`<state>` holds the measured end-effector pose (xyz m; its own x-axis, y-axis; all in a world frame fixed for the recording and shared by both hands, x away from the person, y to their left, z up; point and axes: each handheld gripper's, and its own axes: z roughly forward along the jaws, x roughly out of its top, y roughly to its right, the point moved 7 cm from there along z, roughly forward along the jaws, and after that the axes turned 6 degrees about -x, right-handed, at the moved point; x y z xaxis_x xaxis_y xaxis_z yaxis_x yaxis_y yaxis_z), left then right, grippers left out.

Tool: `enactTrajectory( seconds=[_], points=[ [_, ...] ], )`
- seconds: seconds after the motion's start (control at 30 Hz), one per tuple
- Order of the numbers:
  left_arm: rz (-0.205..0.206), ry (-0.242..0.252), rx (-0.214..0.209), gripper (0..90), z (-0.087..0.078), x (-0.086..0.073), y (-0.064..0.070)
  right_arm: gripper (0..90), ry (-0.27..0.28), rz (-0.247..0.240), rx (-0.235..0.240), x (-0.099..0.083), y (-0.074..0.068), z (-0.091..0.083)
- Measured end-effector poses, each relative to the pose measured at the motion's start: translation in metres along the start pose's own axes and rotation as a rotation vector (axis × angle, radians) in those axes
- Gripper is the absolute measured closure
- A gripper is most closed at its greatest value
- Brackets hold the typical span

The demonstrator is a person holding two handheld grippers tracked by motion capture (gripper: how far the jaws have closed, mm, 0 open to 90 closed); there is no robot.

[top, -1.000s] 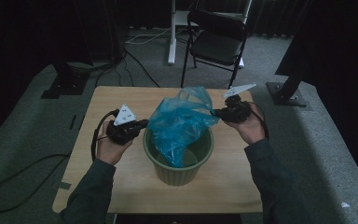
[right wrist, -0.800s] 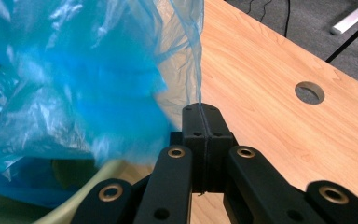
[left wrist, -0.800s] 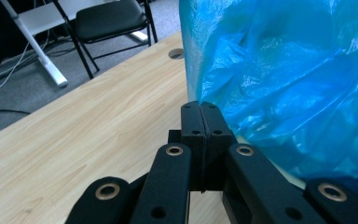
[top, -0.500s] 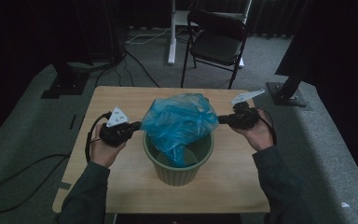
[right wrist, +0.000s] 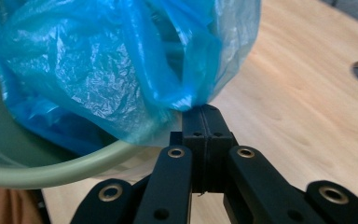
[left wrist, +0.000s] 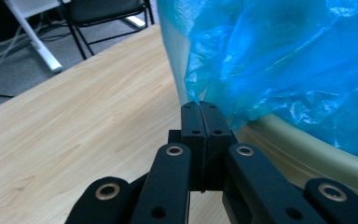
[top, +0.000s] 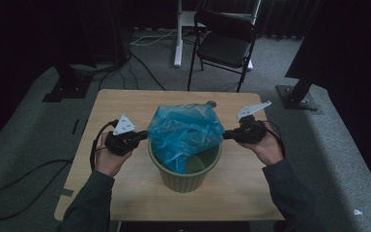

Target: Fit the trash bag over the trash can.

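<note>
High view: the left gripper [top: 144,136] and right gripper [top: 225,135] each pinch an edge of the blue bag [top: 186,130], stretched between them over the green bin [top: 183,176].

Left gripper view: jaws clamped on film just ahead; draw outward past the rim.

Right gripper view: clamped likewise; lower both sides evenly.

The room is dim — a grey carpeted floor [top: 29,140] surrounds a light wooden worktop [top: 125,104]. Beyond it stand a black folding chair [top: 224,43] and a white stand leg [top: 178,34] — cables [top: 140,41] trail across the carpet.
</note>
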<state>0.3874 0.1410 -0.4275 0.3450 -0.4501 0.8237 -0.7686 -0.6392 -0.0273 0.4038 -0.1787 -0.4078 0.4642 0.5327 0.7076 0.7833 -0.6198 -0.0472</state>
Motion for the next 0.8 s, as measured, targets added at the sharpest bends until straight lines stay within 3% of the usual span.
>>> enactTrajectory(
  seconds=[0.27,0.67,0.8],
  points=[
    [-0.028,0.004,-0.04,89.5,0.004,-0.008,0.003,90.0,-0.018,0.019,0.039,-0.011,-0.001,0.009],
    [-0.051,-0.008,-0.06,89.5,0.008,-0.018,0.006,90.0,-0.076,0.016,0.083,-0.029,-0.009,0.019],
    [-0.058,-0.002,-0.049,89.4,0.005,-0.019,0.003,90.0,-0.071,0.022,0.076,-0.032,-0.006,0.017]
  ],
)
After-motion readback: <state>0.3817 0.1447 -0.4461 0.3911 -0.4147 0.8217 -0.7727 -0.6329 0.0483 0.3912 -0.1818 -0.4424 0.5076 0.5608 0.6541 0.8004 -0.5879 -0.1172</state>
